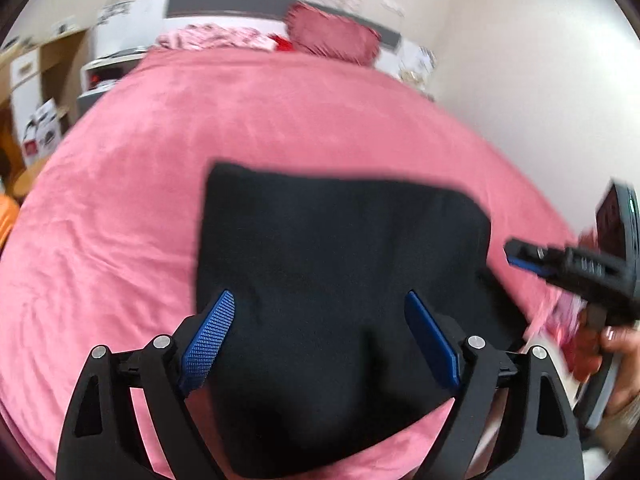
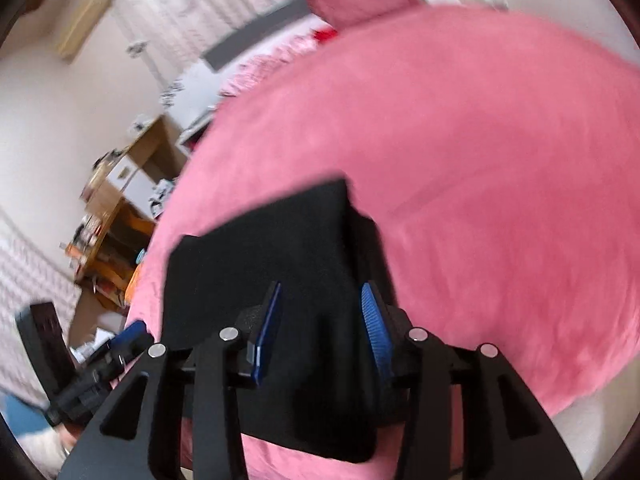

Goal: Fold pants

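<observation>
The black pants point(image 1: 340, 240) lie folded into a compact rectangle on the pink bedspread point(image 1: 200, 128). My left gripper point(image 1: 319, 298) hovers above their near half, its blue pads wide apart and holding nothing. My right gripper point(image 2: 321, 288) hangs over the pants point(image 2: 260, 240) near their right edge. Its jaws are partly apart, and no cloth is pinched between the blue pads. From the left wrist view, the right gripper point(image 1: 516, 254) sits just off the pants' right side, held by a hand point(image 1: 616, 344). The left gripper point(image 2: 132, 332) shows blurred at the lower left of the right wrist view.
The pink bedspread point(image 2: 480, 160) stretches far beyond the pants. A pink pillow point(image 1: 332, 36) and a grey headboard point(image 1: 240, 4) are at the far end. Wooden shelves with clutter point(image 2: 112, 208) stand off the bed's left side, and a pale wall point(image 1: 520, 80) runs along the right.
</observation>
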`<state>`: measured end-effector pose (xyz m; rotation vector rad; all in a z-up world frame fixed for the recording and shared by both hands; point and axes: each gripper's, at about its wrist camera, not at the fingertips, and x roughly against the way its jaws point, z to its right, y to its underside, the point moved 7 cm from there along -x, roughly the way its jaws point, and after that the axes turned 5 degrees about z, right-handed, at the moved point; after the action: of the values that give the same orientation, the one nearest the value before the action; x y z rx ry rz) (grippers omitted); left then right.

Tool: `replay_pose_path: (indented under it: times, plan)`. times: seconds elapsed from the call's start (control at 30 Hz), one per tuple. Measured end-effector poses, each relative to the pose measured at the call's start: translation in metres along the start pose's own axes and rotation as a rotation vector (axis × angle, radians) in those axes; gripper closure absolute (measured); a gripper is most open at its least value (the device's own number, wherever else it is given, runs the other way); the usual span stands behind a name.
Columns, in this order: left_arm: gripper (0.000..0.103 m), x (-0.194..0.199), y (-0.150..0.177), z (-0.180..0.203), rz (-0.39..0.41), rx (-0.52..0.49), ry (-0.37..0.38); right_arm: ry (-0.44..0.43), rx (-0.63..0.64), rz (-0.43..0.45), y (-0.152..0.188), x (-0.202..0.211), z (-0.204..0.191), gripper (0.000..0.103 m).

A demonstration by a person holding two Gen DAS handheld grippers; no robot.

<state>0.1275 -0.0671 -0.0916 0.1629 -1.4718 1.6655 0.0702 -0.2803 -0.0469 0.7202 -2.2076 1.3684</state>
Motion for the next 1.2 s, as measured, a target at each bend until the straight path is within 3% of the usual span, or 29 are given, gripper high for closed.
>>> replay_pose_path:
  times: [0.07, 0.23, 0.37, 0.43, 0.47, 0.53, 0.87, 1.03, 1.13, 1.2]
  plan:
    - [0.017, 0.001, -0.017, -0.003, 0.005, 0.006, 0.000, -0.008, 0.101, -0.031, -0.004, -0.011, -0.023, 0.063]
    - [0.018, -0.033, -0.041, 0.007, -0.048, -0.110, -0.056, -0.004, 0.236, -0.096, -0.001, -0.057, -0.054, 0.069]
    - [0.020, -0.071, -0.043, 0.011, -0.096, -0.188, -0.092, 0.069, 0.291, -0.128, 0.001, -0.093, -0.044, 0.071]
    - [0.020, -0.087, -0.041, 0.010, -0.116, -0.225, -0.128, 0.114, 0.262, -0.158, -0.002, -0.111, -0.025, 0.075]
    - [0.020, -0.100, -0.038, 0.007, -0.136, -0.245, -0.146, 0.115, 0.241, -0.167, -0.003, -0.117, -0.016, 0.082]
    - [0.020, -0.118, -0.032, 0.004, -0.168, -0.263, -0.157, 0.087, 0.190, -0.181, -0.004, -0.125, 0.003, 0.085]
    - [0.008, -0.161, -0.031, -0.013, -0.221, -0.185, -0.116, 0.038, 0.115, -0.109, -0.007, -0.140, 0.030, 0.099]
    - [0.008, -0.152, -0.030, -0.008, -0.169, -0.205, -0.112, 0.047, 0.180, -0.046, 0.000, -0.119, 0.017, 0.097]
    - [0.008, -0.133, -0.029, -0.006, -0.134, -0.211, -0.114, 0.024, 0.168, -0.045, 0.005, -0.098, 0.014, 0.085]
    - [0.008, -0.114, -0.023, -0.002, -0.102, -0.236, -0.128, 0.038, 0.185, -0.029, 0.010, -0.079, 0.010, 0.069]
